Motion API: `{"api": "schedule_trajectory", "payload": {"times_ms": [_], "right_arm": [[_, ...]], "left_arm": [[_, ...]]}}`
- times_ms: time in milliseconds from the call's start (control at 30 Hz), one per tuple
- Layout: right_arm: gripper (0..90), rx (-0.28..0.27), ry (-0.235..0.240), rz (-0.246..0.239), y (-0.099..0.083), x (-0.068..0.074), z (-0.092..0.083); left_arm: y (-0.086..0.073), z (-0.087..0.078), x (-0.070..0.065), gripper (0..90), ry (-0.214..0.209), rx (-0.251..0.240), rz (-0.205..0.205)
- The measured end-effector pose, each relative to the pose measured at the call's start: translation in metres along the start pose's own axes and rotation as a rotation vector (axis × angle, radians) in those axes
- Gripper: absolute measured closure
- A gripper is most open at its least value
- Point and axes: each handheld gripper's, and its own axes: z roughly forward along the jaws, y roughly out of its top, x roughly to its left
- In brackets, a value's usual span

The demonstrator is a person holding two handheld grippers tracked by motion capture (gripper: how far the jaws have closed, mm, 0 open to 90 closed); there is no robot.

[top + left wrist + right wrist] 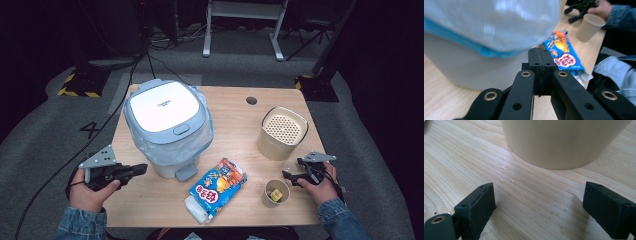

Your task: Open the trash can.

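Two grippers: we find the left gripper (131, 171) at the near left edge of the surface (240, 125), the right gripper (291, 177) at the near right.
Left jaws: clenched flat on each other with nothing between them, pointing toward the pedal bin (167, 127).
Right jaws: released, standing wide apart just above the surface, facing the wall of the beige canister (564, 142) without touching it.
Thing in hand: the pedal bin stands on the left half of the surface, lid down, just beyond the left jaws; its pedal (186, 173) juts toward the person.
Snack pack (217, 189): lies flat between the bin and the paper cup (276, 193).
Risk one: we judge that a push on the light bin with closed jaws could slide or tip it, since nothing braces it.
Risk two: a sweep of the right hand could knock the paper cup over.
Containers: the bin holds a clear liner; its inside is hidden. The canister carries a perforated top. The cup holds a small yellow item.
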Motion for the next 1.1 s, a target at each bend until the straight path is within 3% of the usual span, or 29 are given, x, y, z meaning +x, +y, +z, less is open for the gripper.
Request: {"api": "schedule_trajectory", "payload": {"times_ms": [167,367,400,600,867,1100], "right_arm": [[11.1,0.0,0.0,0.0,0.0,0.0,0.0],[11.0,0.0,0.0,0.0,0.0,0.0,0.0],[11.1,0.0,0.0,0.0,0.0,0.0,0.0],[11.0,0.0,-0.001,0.0,0.0,0.0,0.0],[11.1,0.0,-0.002,0.0,0.0,0.0,0.0],[11.0,0.0,-0.001,0.0,0.0,0.0,0.0]], "left_arm": [[0.017,-0.006,-0.003,90.0,-0.038,-0.007,0.04],[0.043,-0.017,-0.008,90.0,-0.044,-0.008,0.11],[0.058,-0.021,-0.009,90.0,-0.059,-0.02,0.139],[0.094,-0.023,-0.012,90.0,-0.08,-0.045,0.192],[0.126,-0.005,-0.015,90.0,-0.078,-0.066,0.192],[0.134,0.022,-0.011,90.0,-0.059,-0.061,0.159]]}}
